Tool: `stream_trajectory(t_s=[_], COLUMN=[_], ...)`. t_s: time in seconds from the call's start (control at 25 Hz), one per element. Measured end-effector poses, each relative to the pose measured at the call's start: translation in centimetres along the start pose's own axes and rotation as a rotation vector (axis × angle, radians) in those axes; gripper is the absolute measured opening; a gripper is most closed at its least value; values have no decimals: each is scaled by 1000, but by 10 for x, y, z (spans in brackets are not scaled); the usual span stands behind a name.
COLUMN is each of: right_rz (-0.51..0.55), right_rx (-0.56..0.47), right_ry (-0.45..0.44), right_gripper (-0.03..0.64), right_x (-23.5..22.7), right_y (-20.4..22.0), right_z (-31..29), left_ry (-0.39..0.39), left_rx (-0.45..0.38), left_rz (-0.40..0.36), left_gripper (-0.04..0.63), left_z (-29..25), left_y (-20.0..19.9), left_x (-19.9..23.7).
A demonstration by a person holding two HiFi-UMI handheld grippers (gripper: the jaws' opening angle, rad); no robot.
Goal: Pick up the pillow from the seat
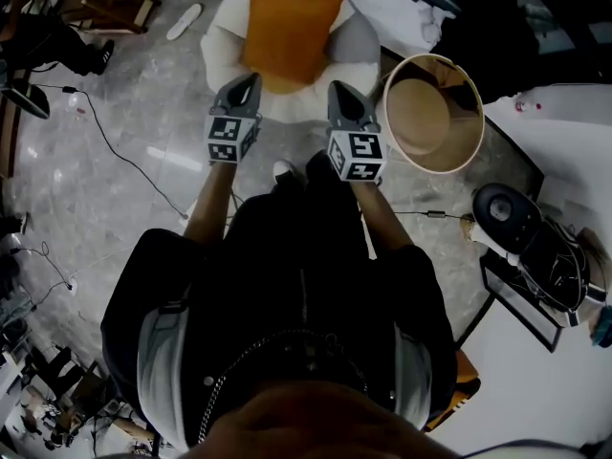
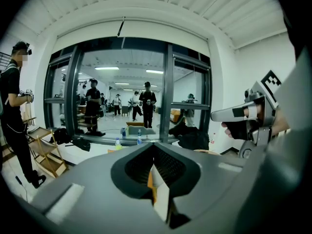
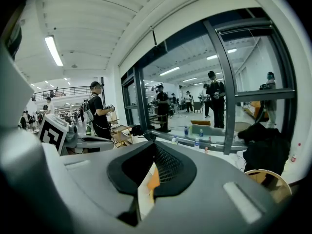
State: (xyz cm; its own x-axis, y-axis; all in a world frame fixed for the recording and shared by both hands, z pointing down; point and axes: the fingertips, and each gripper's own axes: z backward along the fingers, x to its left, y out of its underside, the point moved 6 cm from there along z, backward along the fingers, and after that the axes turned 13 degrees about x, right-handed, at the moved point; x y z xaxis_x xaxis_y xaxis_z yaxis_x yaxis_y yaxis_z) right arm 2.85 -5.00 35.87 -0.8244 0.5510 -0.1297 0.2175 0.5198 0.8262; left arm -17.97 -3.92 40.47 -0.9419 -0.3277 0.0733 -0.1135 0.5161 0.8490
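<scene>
The left hand-held gripper (image 2: 155, 147) and right hand-held gripper (image 3: 152, 145), jaws together, each hide the pillow (image 2: 150, 183) in their own views, bar an orange sliver at lower centre. In the head view the pillow covers the middle of the seat (image 1: 222, 54).

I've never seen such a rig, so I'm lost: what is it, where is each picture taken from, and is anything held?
No robot here: a person in black holds a tool in each hand. The left gripper and right gripper each have two fingers, pressed together with nothing between them. The top-down picture comes from a camera on the person's head; the other two come from cameras riding on the grippers, looking along their fingers. Just ahead, an orange pillow rests on a white fluffy seat, with a round tan container to its right. Nothing is held yet.
</scene>
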Motion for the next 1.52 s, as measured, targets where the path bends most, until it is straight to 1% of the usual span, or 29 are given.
stream_trajectory(t_s=[0.2, 0.44, 0.6, 0.8, 0.84, 0.88, 0.96, 1.0, 1.16, 1.2, 1.32, 1.36, 1.48, 1.52], right_rz=[-15, -9, -4, 25, 22, 15, -3, -11, -1, 3, -1, -6, -16, -18], right_rx=[12, -4, -3, -5, -5, -3, 0, 5, 43, 49, 61, 64, 73, 75], right_ry=[-10, -65, -100, -143, -148, -152, -152, -150, -133, -129, -120, -116, -93, -83], right_gripper=[2, 2, 2, 2, 2, 2, 2, 2, 2, 2, 2, 2, 2, 2], right_x=[-34, -76, -108, -141, -147, -153, -164, -168, -181, -182, -188, -192, -208, -213], right_y=[-10, -51, -71, -89, -90, -89, -84, -81, -71, -68, -60, -57, -47, -43], right_z=[-29, -90, -120, -155, -162, -169, -183, -190, -216, -223, -244, -251, -280, -290], left_ry=[-17, -75, -120, -164, -179, -195, -218, -219, -202, -205, -229, -227, -199, -191], left_rx=[14, 14, 39, 28, 36, 51, 84, 90, 67, 66, 85, 89, 89, 94], left_rz=[11, 28, -14, 7, -7, -42, -135, -157, -130, -141, -239, -255, -237, -236], left_gripper=[11, 11, 11, 11, 11, 11, 11, 11, 11, 11, 11, 11, 12, 22], left_z=[-34, -87, -116, -142, -147, -152, -162, -167, -190, -196, -216, -225, -259, -271], left_y=[-10, -45, -61, -74, -74, -73, -72, -71, -69, -68, -61, -57, -44, -39], left_x=[7, 38, 49, 66, 69, 71, 75, 77, 97, 104, 121, 126, 147, 155])
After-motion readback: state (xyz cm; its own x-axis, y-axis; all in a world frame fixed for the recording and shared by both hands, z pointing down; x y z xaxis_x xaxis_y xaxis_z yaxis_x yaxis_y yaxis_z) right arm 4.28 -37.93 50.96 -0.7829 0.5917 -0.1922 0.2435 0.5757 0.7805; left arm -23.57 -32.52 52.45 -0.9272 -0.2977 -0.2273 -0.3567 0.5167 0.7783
